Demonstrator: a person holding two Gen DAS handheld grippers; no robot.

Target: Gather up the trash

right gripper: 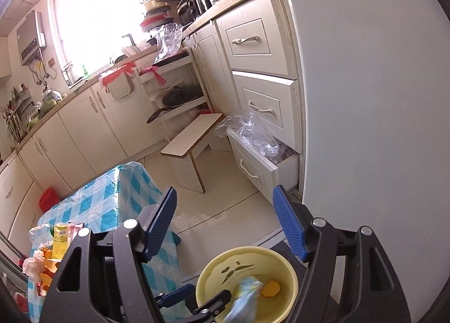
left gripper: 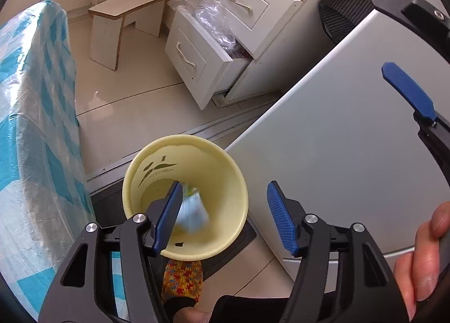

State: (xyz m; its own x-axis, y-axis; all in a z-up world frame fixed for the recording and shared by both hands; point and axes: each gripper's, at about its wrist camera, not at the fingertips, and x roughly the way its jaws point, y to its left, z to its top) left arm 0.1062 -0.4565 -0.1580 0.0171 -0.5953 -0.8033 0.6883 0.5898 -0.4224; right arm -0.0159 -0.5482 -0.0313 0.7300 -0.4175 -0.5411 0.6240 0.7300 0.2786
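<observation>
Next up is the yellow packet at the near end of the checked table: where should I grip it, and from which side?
Judging from the right wrist view, take the yellow packet by its upper edge, coming from above. It lies on the checked table, propped on the other wrappers, so that edge stands clear while its lower end is hidden behind the right gripper.

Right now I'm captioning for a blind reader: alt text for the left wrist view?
An open hand-held gripper hangs over a yellow bin as a blurred pale wrapper drops in, beside a checked table.
</observation>
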